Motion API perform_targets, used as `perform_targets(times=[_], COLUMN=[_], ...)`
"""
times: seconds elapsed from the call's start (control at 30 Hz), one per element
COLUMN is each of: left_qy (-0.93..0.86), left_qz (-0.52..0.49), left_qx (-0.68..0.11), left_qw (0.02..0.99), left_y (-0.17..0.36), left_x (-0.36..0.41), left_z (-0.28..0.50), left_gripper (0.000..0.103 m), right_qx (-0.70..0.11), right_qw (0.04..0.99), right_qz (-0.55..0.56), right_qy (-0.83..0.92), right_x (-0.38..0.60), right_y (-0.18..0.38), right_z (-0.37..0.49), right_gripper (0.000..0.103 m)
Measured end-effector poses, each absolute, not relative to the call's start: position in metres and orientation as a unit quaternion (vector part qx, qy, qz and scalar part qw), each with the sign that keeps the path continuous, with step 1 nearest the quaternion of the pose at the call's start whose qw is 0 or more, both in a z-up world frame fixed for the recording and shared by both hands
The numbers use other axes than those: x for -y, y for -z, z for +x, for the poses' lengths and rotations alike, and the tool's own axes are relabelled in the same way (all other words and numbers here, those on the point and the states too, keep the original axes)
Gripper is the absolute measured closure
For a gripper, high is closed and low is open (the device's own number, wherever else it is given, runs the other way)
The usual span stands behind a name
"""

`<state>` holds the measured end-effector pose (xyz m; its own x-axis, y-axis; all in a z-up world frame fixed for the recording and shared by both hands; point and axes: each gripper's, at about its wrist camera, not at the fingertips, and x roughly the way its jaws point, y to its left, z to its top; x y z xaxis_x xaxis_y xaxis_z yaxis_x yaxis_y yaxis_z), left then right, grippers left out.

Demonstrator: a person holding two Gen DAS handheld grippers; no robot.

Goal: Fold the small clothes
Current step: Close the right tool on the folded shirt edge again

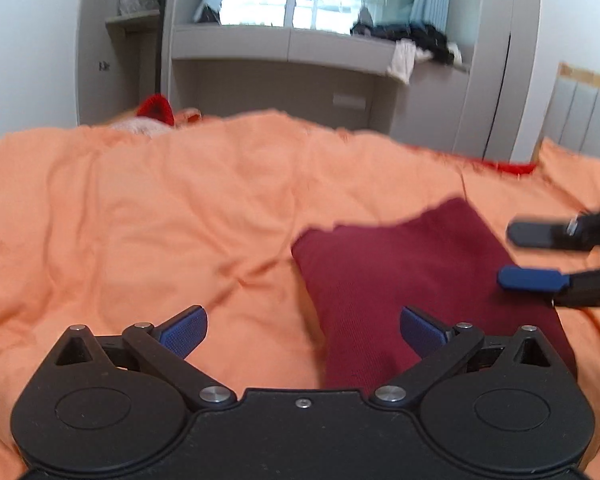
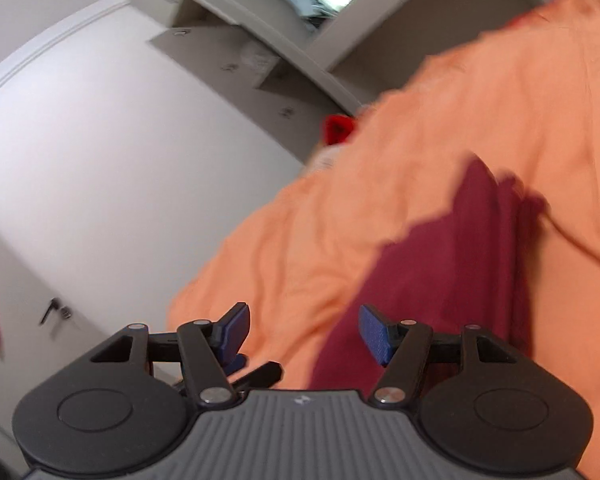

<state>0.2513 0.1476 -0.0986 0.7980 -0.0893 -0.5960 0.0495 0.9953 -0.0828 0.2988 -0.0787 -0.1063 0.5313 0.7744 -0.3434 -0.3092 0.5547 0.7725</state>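
From the left wrist camera, the left gripper hangs low over an orange bedcover, its blue-padded fingers spread wide with nothing between them. A dark red garment lies on the cover at the near right, flat and roughly rectangular; its near end runs under the right-hand finger of this gripper, though contact cannot be judged. At the right edge the right gripper reaches in sideways above the garment's right side, jaws parted and empty (both views are blurred). Far off stand a grey window shelf with dark clothes heaped on it, and something bright red past the cover's far left edge.

The right wrist camera is tilted steeply. Its right gripper is likewise wide open and holds nothing. The garment stretches from near the gripper's right finger away across the bedcover. On the left are a white wall and a door handle.
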Motion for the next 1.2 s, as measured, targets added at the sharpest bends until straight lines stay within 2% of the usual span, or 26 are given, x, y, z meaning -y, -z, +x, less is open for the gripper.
perform_targets(times=[0.07,0.1,0.13,0.17,0.2,0.27,0.33,0.37,0.5,0.53,0.6,0.63,0.67,0.7,0.73,0.77,0.8,0.83,0.87,0.97,1.0,1.1,1.2], left_qy=[0.036,0.034,0.038,0.044,0.048,0.05,0.053,0.05,0.04,0.04,0.04,0.039,0.035,0.031,0.029,0.028,0.023,0.016,0.015,0.025,0.028,0.037,0.038], left_qz=[-0.001,0.016,0.026,0.028,0.027,0.02,0.005,0.003,0.028,0.03,0.032,0.025,0.017,0.01,0.003,-0.002,-0.008,-0.014,-0.021,-0.042,-0.044,-0.033,-0.025], left_qx=[-0.344,-0.355,-0.364,-0.371,-0.372,-0.358,-0.343,-0.343,-0.38,-0.379,-0.374,-0.367,-0.358,-0.346,-0.328,-0.31,-0.291,-0.275,-0.267,-0.26,-0.259,-0.254,-0.255], left_qw=[0.938,0.934,0.93,0.927,0.927,0.932,0.938,0.938,0.924,0.924,0.926,0.929,0.933,0.938,0.944,0.95,0.957,0.961,0.963,0.964,0.964,0.966,0.966], left_y=[0.113,0.118,0.123,0.128,0.127,0.12,0.114,0.114,0.133,0.136,0.132,0.128,0.121,0.114,0.106,0.098,0.092,0.087,0.082,0.073,0.072,0.071,0.074], left_x=[-0.139,-0.135,-0.133,-0.132,-0.132,-0.136,-0.142,-0.142,-0.131,-0.13,-0.13,-0.133,-0.137,-0.142,-0.147,-0.15,-0.154,-0.157,-0.158,-0.157,-0.156,-0.15,-0.149], left_z=[0.256,0.257,0.256,0.257,0.254,0.243,0.232,0.229,0.234,0.233,0.229,0.226,0.222,0.218,0.211,0.206,0.201,0.199,0.199,0.202,0.202,0.204,0.205], left_gripper=[0.001,0.001,0.001,0.001,0.001,0.001,0.001,0.001,0.001,0.001,0.001,0.001,0.001,0.001,0.001,0.001,0.001,0.001,0.001,0.001,0.001,0.001,0.001], right_qx=[-0.373,-0.381,-0.387,-0.392,-0.394,-0.383,-0.358,-0.349,-0.362,-0.376,-0.386,-0.384,-0.378,-0.36,-0.336,-0.314,-0.295,-0.283,-0.28,-0.299,-0.308,-0.346,-0.388], right_qw=[0.817,0.817,0.816,0.814,0.809,0.805,0.819,0.824,0.833,0.836,0.843,0.841,0.839,0.841,0.848,0.859,0.874,0.888,0.899,0.906,0.903,0.896,0.878], right_qz=[0.319,0.317,0.318,0.322,0.33,0.339,0.317,0.302,0.256,0.236,0.206,0.211,0.218,0.226,0.229,0.223,0.207,0.184,0.159,0.13,0.134,0.138,0.148], right_qy=[-0.302,-0.294,-0.287,-0.283,-0.286,-0.299,-0.318,-0.329,-0.332,-0.323,-0.312,-0.317,-0.324,-0.334,-0.341,-0.338,-0.325,-0.311,-0.298,-0.268,-0.268,-0.24,-0.239], right_x=[0.086,0.091,0.096,0.098,0.102,0.106,0.106,0.104,0.093,0.098,0.096,0.099,0.103,0.108,0.115,0.12,0.125,0.127,0.127,0.117,0.112,0.091,0.079], right_y=[0.132,0.144,0.154,0.159,0.16,0.149,0.131,0.123,0.126,0.136,0.144,0.141,0.133,0.121,0.108,0.092,0.076,0.061,0.05,0.042,0.045,0.061,0.085], right_z=[0.299,0.3,0.301,0.303,0.303,0.293,0.27,0.258,0.235,0.229,0.228,0.228,0.227,0.225,0.224,0.228,0.238,0.252,0.272,0.343,0.363,0.413,0.442], right_gripper=[0.051,0.068,0.09,0.098,0.101,0.087,0.044,0.04,0.046,0.056,0.07,0.069,0.067,0.057,0.042,0.034,0.02,0.013,0.014,0.028,0.034,0.037,0.049])
